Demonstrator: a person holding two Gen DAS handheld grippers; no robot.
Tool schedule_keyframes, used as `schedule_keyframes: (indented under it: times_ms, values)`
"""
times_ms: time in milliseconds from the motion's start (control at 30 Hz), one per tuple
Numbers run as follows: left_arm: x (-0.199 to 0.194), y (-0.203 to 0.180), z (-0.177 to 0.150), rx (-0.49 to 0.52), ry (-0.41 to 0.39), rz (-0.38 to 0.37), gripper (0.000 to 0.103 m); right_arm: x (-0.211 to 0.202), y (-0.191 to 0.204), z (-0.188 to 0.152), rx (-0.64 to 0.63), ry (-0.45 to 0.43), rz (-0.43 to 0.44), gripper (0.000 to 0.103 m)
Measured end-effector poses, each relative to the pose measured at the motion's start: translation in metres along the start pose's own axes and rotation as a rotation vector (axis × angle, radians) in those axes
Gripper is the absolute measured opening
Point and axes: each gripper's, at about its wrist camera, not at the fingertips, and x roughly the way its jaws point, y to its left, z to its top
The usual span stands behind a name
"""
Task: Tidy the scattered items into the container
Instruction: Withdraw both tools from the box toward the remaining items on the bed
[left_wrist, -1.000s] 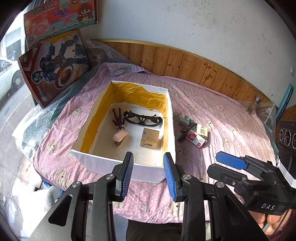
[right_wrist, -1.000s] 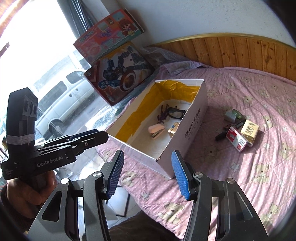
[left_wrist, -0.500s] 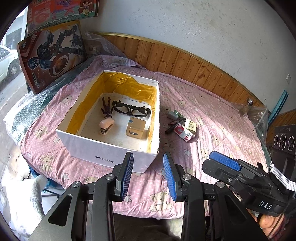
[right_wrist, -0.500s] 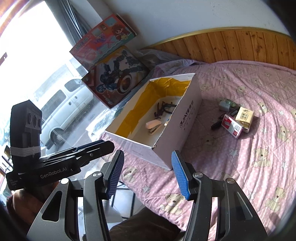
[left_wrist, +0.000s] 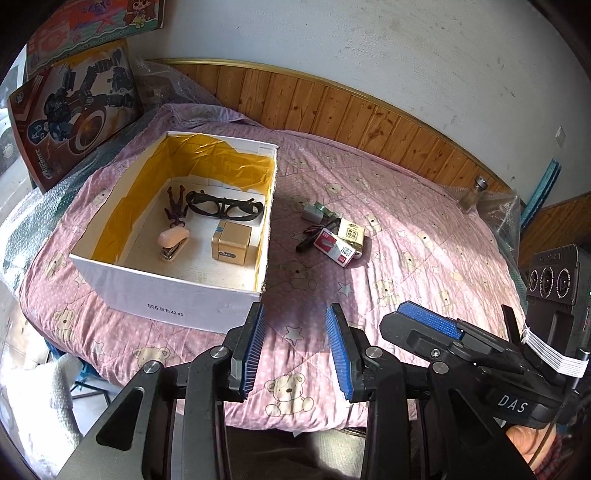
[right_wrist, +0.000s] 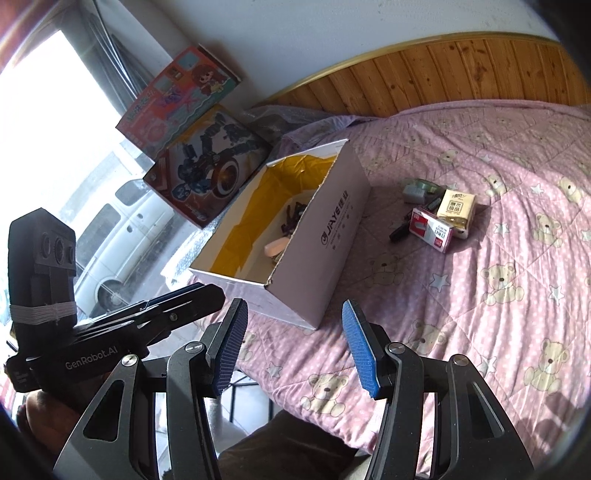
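In my box I count four things: one figurine, one pair of glasses, one stapler, one gold carton. Outside on the quilt, roughly four more lie clustered.

1. In the right wrist view, the near wall of the white cardboard box with yellow lining hides most of its contents (only part of the pink stapler shows).
2. The black pen-like item lies partly under the red-and-white packet; its kind is unclear.
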Motion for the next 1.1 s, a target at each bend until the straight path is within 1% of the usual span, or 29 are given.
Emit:
schedule_keyframes:
  times_ms: [67, 400, 567, 867, 1100]
  values:
    - [0.004, -0.006, 0.002, 0.007, 0.003, -0.010, 0.041, -0.001, -0.007, -0.001, 0.022, -0.004, -0.007, 0.057]
    - [0.035, -0.039, 0.010, 0.046, 0.045, -0.066, 0.042, -0.004, -0.042, -0.003, 0.107, -0.011, -0.046, 0.058]
    - [0.054, -0.047, 0.013, 0.047, 0.070, -0.076, 0.046, -0.005, -0.061, -0.002, 0.149, -0.017, -0.067, 0.058]
    - [0.100, -0.057, 0.018, 0.038, 0.139, -0.090, 0.046, 0.001, -0.100, 0.003, 0.230, -0.006, -0.115, 0.058]
    - [0.134, -0.058, 0.031, 0.006, 0.174, -0.091, 0.047, 0.011, -0.120, 0.014, 0.266, 0.005, -0.140, 0.058]
